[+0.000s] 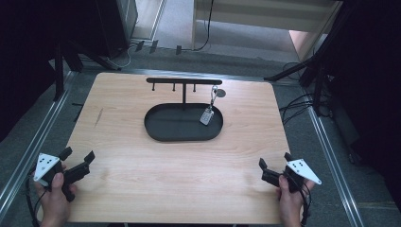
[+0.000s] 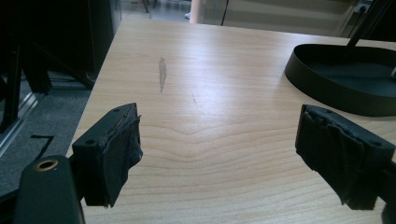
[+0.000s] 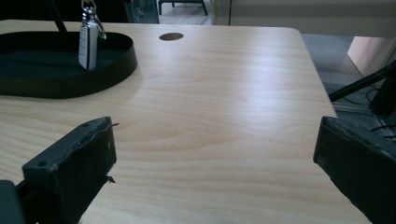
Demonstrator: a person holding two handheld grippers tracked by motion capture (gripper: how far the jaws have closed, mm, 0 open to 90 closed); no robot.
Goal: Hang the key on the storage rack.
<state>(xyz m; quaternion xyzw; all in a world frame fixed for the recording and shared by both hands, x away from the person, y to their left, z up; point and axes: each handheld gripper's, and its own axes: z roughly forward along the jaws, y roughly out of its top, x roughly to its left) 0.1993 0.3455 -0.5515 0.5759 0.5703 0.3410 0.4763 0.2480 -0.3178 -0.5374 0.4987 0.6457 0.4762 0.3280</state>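
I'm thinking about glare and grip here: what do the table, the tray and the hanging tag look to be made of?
Table: wood or wood-look laminate, pale with visible grain and a soft sheen; which one I cannot tell.
Tray: probably painted metal, matte black with a thin upright rim.
Tag: pale and flat, perhaps plastic, hanging from a shiny metal clip.

The high view looks steeply down on the whole table from the near side, while both gripper views sit low and close at its near corners, facing forward, sharing the black tray.
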